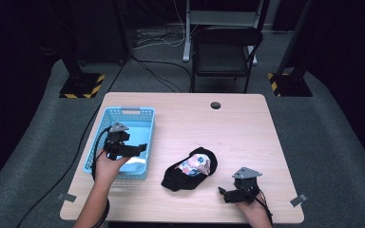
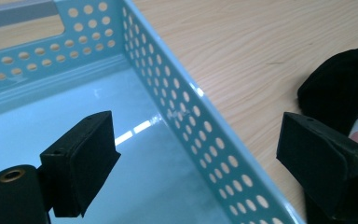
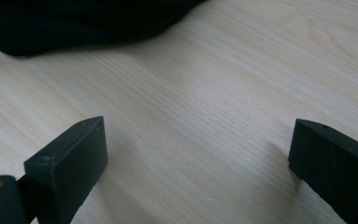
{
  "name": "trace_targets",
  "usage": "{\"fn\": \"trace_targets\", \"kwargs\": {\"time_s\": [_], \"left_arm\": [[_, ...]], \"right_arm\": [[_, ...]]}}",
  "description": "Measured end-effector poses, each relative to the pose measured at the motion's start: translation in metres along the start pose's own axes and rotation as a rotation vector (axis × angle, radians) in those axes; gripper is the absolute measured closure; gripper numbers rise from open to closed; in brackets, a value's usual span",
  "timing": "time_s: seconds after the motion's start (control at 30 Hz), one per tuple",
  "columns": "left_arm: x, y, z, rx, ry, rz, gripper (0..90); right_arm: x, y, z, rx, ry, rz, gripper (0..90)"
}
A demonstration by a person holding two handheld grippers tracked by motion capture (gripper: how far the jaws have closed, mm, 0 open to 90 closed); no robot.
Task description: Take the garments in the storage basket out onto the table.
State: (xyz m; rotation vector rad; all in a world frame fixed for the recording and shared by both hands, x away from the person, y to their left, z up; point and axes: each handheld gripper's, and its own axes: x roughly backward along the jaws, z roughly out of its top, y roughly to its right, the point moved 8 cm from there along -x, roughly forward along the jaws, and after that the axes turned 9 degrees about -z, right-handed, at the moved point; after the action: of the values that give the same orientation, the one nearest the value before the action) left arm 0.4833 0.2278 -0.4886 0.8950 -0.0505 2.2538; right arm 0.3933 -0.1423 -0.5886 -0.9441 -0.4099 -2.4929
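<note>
the left gripper (image 1: 140, 148) hangs over the blue basket (image 1: 123, 113) with jaws apart and empty, the right gripper (image 1: 223, 194) rests wide open too, and the black cloth bundle (image 1: 190, 170) lies between them, ready for grabbing.

No legible text, label, brand or number is found on any surface; printing on the patterned cloth (image 1: 197, 165) cannot be read.

The basket (image 2: 186, 116) looked like glossy perforated blue plastic; the table (image 3: 205, 93) showed matt pale wood grain; the black cloth (image 1: 176, 178) appeared soft and matt.
</note>
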Motion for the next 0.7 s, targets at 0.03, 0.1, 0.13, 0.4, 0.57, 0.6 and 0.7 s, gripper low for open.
{"fn": "trace_targets", "kwargs": {"time_s": [0.03, 0.1, 0.13, 0.4, 0.57, 0.6, 0.7], "left_arm": [[-0.001, -0.001, -0.001, 0.004, -0.001, 0.003, 11.1], [-0.001, -0.003, -0.003, 0.011, -0.005, 0.001, 11.1], [-0.002, -0.004, -0.003, 0.020, -0.004, -0.002, 11.1], [-0.003, -0.011, -0.008, 0.047, -0.008, -0.003, 11.1], [-0.004, -0.018, -0.012, 0.066, -0.021, 0.001, 11.0], [-0.004, -0.019, -0.013, 0.069, -0.021, 0.003, 11.0], [-0.005, -0.021, -0.015, 0.079, -0.023, 0.005, 11.0]], "right_arm": [[0.000, 0.000, 0.000, 0.000, 0.000, 0.000, 3.7], [0.000, 0.000, 0.000, 0.000, 0.000, 0.000, 3.7], [0.000, 0.000, 0.000, 0.000, 0.000, 0.000, 3.7], [0.000, 0.000, 0.000, 0.000, 0.000, 0.000, 3.7], [0.000, 0.000, 0.000, 0.000, 0.000, 0.000, 3.7], [0.000, 0.000, 0.000, -0.001, 0.000, 0.000, 3.7], [0.000, 0.000, 0.000, -0.001, 0.000, 0.000, 3.8]]}}
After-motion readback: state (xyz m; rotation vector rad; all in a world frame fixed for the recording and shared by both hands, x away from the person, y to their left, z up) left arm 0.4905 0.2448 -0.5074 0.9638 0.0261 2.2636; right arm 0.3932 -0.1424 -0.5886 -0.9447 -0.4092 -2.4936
